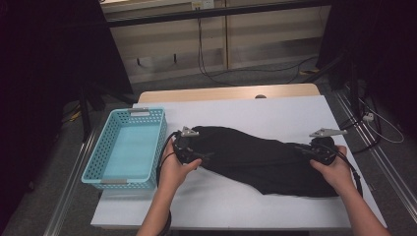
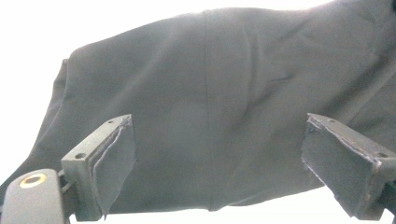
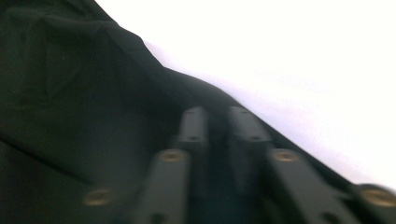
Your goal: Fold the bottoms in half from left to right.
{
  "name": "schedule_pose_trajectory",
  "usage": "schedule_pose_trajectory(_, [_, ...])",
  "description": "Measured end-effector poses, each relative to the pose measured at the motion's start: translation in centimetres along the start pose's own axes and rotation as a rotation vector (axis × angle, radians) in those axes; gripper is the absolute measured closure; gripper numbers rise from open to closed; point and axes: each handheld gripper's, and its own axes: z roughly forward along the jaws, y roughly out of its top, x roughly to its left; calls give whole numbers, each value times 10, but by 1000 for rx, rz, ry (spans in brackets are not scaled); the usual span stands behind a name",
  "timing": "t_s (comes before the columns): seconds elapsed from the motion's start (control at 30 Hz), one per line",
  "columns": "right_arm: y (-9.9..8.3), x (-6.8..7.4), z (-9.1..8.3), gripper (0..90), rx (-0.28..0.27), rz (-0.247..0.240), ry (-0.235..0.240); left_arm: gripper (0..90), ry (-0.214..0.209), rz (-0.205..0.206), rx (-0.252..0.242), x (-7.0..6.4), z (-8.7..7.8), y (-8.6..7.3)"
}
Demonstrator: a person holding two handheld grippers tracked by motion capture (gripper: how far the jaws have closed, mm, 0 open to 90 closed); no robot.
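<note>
While the black garment (image 1: 260,160) lies across the white surface (image 1: 275,110), the left gripper (image 2: 219,154) gapes released at its nine o'clock end; the right gripper (image 3: 218,116) pinches cloth at three o'clock.

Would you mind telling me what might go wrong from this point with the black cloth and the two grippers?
1. The left gripper is open over the black cloth, so a lift now would probably raise one end only.
2. The right gripper has its jaws close together at the cloth's edge; a thin bite may slip.
3. The blue basket sits close by the left hand; a swing could knock it.
</note>
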Motion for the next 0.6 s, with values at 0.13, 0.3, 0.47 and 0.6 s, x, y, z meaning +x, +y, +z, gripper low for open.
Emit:
schedule_pose_trajectory(0.13, [4, -6, -2, 900, 32, 16, 34, 112, -5, -2, 8, 2, 0, -1])
schedule_pose_trajectory(0.3, [9, -14, -8, 900, 11, 30, 34, 112, 4, -6, 8, 3, 1, -1])
schedule_pose_trajectory(0.47, [17, -16, -10, 900, -24, -3, -11, 113, 6, -3, 9, 1, 2, -2])
schedule_pose_trajectory(0.6, [16, -21, -7, 900, -38, 4, -39, 113, 10, 2, 14, 2, 2, -2])
